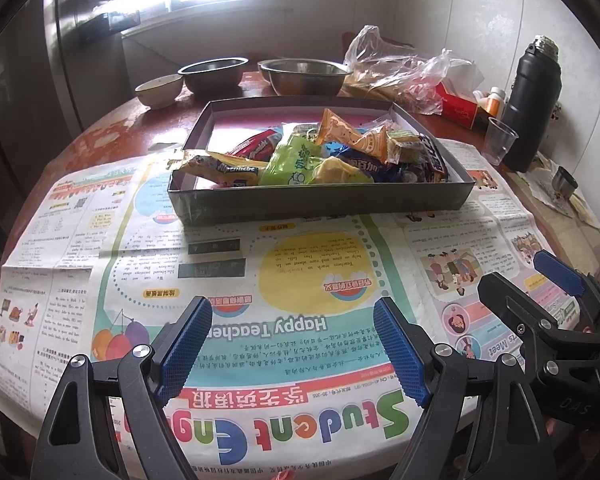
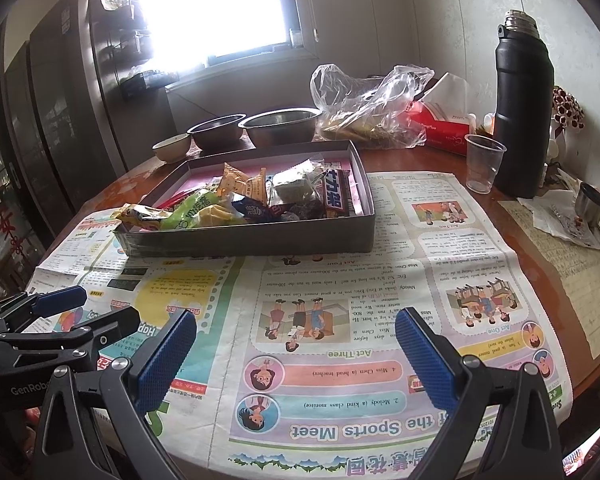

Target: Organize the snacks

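Snacks (image 1: 320,152) lie heaped in a shallow dark tray (image 1: 320,200) that sits on a newspaper (image 1: 260,280) spread over a round reddish table (image 1: 112,128). We note the pile crowds the near half of the tray; the far half shows bare pink lining. Among the wrappers we make out a yellow packet (image 1: 220,168) draped over the tray's near-left wall, a light green pack (image 1: 296,160), orange pouches (image 1: 352,132) on top, and a dark bar with white characters (image 2: 336,196) toward the right side.

We see the left gripper (image 1: 296,344) low over the near edge of the newspaper, its jaws spread wide and holding nothing. The right gripper (image 2: 296,356) hangs just beside it, likewise spread wide and empty. Both are well apart from the tray, with only printed paper between their blue pads (image 2: 424,360).

Behind the tray we record two steel bowls (image 1: 300,76) and a small ceramic bowl (image 1: 160,88). A crumpled clear plastic bag (image 2: 372,100) and a red tissue box (image 2: 440,124) lie to the right of them. A clear plastic cup (image 2: 482,164) stands just beside a tall black flask (image 2: 520,112). A small metal cup (image 2: 590,204) rests on papers at the right table edge.
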Demonstrator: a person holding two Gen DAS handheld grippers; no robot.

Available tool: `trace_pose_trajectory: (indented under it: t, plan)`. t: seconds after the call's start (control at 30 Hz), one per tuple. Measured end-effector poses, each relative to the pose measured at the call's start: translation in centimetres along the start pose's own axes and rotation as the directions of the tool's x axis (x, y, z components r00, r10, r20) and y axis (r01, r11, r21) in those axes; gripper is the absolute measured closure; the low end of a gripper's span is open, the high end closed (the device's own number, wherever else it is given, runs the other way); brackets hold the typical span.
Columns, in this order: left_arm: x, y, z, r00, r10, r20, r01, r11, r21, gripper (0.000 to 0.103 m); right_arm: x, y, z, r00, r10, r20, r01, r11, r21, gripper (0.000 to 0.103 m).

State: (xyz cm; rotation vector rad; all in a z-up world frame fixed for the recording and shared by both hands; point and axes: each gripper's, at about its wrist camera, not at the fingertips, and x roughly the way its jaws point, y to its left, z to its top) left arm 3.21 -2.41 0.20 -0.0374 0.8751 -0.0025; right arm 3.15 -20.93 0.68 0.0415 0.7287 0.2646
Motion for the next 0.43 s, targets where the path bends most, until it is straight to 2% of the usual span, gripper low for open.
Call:
trace_pose_trajectory:
  t: [0.3, 0.43]
  plan:
    - [0.3, 0.6, 0.2, 1.000, 0.005, 0.001, -0.005, 1.000, -0.026, 0.019, 0.4, -0.1, 0.0, 1.000, -0.004, -0.008, 0.004, 1.000, -0.002, 0.002]
    - [-0.2, 1.5, 0.6, 0.999, -0.016, 0.045, 0.018, 0.998, -0.059, 0.019, 0.9, 0.0, 0.0, 1.000, -0.005, -0.013, 0.005, 1.000, -0.002, 0.002]
